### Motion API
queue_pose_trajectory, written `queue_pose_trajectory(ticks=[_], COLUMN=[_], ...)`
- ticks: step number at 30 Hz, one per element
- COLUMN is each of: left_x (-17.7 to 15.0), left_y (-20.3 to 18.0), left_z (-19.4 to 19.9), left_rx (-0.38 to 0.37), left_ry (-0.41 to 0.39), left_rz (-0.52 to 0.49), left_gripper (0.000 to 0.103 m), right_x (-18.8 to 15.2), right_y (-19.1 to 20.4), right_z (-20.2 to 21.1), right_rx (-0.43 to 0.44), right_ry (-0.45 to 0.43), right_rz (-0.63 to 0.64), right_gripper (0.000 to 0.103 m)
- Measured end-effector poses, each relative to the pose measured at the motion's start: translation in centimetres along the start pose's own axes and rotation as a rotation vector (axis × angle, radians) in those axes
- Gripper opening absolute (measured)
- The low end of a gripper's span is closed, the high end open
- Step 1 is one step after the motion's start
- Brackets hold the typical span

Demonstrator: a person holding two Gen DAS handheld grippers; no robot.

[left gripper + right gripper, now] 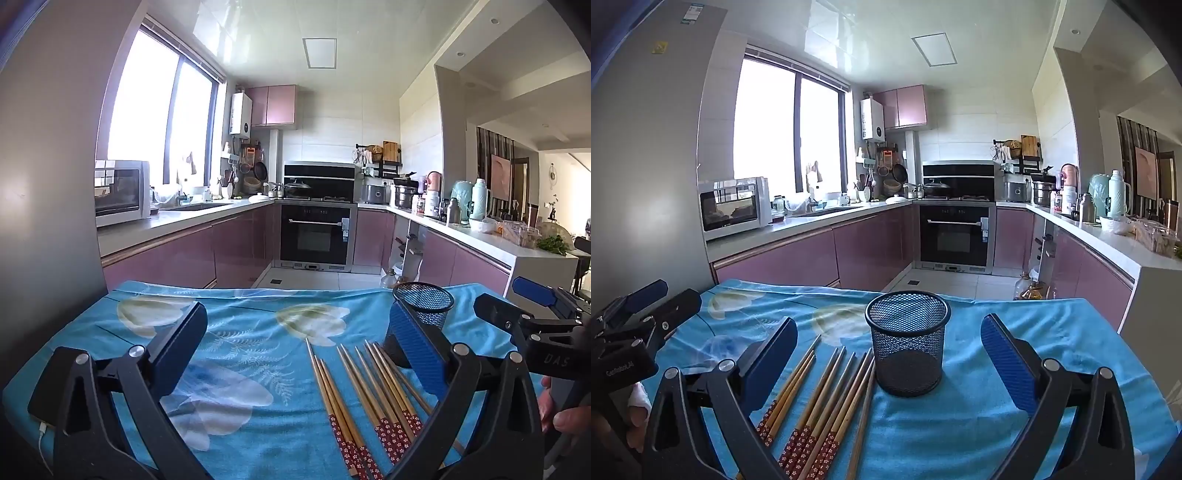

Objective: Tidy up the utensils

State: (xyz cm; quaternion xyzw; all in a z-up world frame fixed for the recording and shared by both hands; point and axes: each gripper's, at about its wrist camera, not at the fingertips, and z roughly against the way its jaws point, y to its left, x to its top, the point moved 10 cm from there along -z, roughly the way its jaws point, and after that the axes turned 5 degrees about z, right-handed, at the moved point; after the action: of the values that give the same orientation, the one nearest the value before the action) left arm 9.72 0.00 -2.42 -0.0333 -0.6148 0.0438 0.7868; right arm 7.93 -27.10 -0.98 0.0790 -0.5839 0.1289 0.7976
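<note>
Both grippers spread wide, nothing between the pads. Left gripper hovers over the blue floral tablecloth; bamboo chopsticks lie loose on it at its 4 o'clock. Right gripper frames the black mesh holder at 12 o'clock, upright and empty, touching the chopsticks' tips at its 8 o'clock.

— What was there to sort?
— Wooden chopsticks with red, flower-patterned handle ends lay flat on the blue cloth, side by side in a loose fan, tips pointing away.
— And the holder?
— A black wire-mesh cup stood upright and empty just to their right, the nearest chopstick almost touching its base.
</note>
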Motion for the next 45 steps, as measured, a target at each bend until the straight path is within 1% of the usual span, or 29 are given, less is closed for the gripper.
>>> queue_pose_trajectory(ticks=[1,3,5,17,45], left_x=[0.2,0.2,0.3,0.6,0.7], left_y=[0.0,0.0,0.0,0.6,0.2], left_z=[0.1,0.0,0.2,0.6,1.0], left_rx=[-0.002,-0.002,0.0,0.0,0.008], left_ry=[-0.018,-0.015,-0.035,-0.04,-0.058], left_rz=[0.0,0.001,-0.004,0.007,0.002], left_gripper=[0.098,0.098,0.098,0.098,0.098], right_x=[0.0,-0.1,-0.1,-0.1,-0.3], right_y=[-0.1,-0.1,0.0,0.0,0.2], right_z=[0.0,0.0,0.1,0.1,0.1], right_rx=[0.002,0.001,0.006,0.006,0.006], right_ry=[0.0,-0.001,0.001,-0.009,-0.016], right_rz=[-0.001,0.0,0.0,0.003,0.003], right_gripper=[0.096,0.096,0.096,0.096,0.096])
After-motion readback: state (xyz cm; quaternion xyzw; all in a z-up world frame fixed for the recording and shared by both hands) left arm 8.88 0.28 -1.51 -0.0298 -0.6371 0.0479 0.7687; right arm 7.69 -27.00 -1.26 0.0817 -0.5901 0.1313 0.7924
